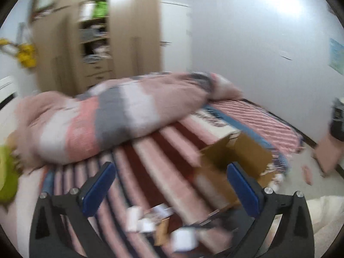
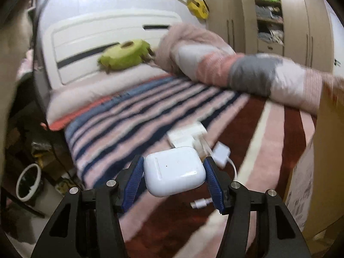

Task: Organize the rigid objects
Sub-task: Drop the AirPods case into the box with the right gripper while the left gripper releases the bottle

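Observation:
My right gripper (image 2: 173, 167) is shut on a white earbud case (image 2: 173, 171) and holds it above the striped bed. Behind it lie a white charger block (image 2: 186, 135), a small white adapter (image 2: 221, 152) and a white cable plug (image 2: 201, 203). My left gripper (image 1: 171, 173) is open and empty above the bed. An open cardboard box (image 1: 234, 157) stands on the bed just beyond its right finger; the box's side also shows at the right edge of the right wrist view (image 2: 322, 150). Small white items (image 1: 185, 237) and a blurred card (image 1: 160, 211) lie below the left gripper.
A rolled pink, grey and white duvet (image 1: 111, 116) lies across the bed. A green plush (image 2: 124, 56) rests by the white headboard (image 2: 96, 40). A wardrobe (image 1: 103, 43) stands behind. A yellow ukulele (image 2: 196, 6) hangs on the wall. Floor clutter shows at the left (image 2: 29, 182).

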The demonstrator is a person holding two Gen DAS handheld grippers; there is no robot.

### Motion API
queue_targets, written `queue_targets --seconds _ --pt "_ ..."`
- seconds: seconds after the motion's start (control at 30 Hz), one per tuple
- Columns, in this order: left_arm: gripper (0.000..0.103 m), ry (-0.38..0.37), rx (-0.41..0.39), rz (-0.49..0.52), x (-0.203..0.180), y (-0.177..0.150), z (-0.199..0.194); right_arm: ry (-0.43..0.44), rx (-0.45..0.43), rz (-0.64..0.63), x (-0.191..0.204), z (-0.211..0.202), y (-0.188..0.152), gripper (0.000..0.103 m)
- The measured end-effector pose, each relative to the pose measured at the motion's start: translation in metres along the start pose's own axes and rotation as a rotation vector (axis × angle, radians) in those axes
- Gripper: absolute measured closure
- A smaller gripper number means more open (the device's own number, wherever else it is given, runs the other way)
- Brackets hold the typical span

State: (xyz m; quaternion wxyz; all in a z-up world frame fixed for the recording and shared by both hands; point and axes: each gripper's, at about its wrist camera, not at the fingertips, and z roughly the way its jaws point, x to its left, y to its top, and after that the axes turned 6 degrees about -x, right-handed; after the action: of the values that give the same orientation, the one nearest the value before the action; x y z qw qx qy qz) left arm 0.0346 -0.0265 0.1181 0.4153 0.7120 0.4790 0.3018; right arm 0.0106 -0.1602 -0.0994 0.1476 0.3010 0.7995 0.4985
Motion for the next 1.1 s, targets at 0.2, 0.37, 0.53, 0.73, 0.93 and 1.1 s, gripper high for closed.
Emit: queue_targets --seconds 0.2,0.37,0.53,0.73,0.93,1.1 --pt "0.000 0.143 0.039 -0.149 0.074 -0.090 -0.022 -0.031 -0.074 -0.003 -0.002 -0.039 0.046 0.049" --pt "0.000 0.133 0.072 -0.156 0.074 -0.141 -0.008 -0.134 -0.117 0.007 -0.025 -0.078 0.075 0.049" --pt "0.001 0.121 0.139 -0.108 0.050 -0.172 0.029 -0.319 -0.083 0.051 -0.069 -0.105 0.087 0.049" --pt "0.001 0.061 0.234 -0.117 0.033 -0.202 0.083 -0.508 0.033 0.136 -0.124 -0.124 0.081 0.049" --pt "0.014 0.034 0.322 -0.142 0.020 -0.229 0.129 -0.542 0.049 0.183 -0.143 -0.127 0.069 0.032" --pt "0.066 -0.005 0.358 -0.170 0.016 -0.248 0.148 -0.461 -0.018 0.142 -0.121 -0.126 0.074 0.030"
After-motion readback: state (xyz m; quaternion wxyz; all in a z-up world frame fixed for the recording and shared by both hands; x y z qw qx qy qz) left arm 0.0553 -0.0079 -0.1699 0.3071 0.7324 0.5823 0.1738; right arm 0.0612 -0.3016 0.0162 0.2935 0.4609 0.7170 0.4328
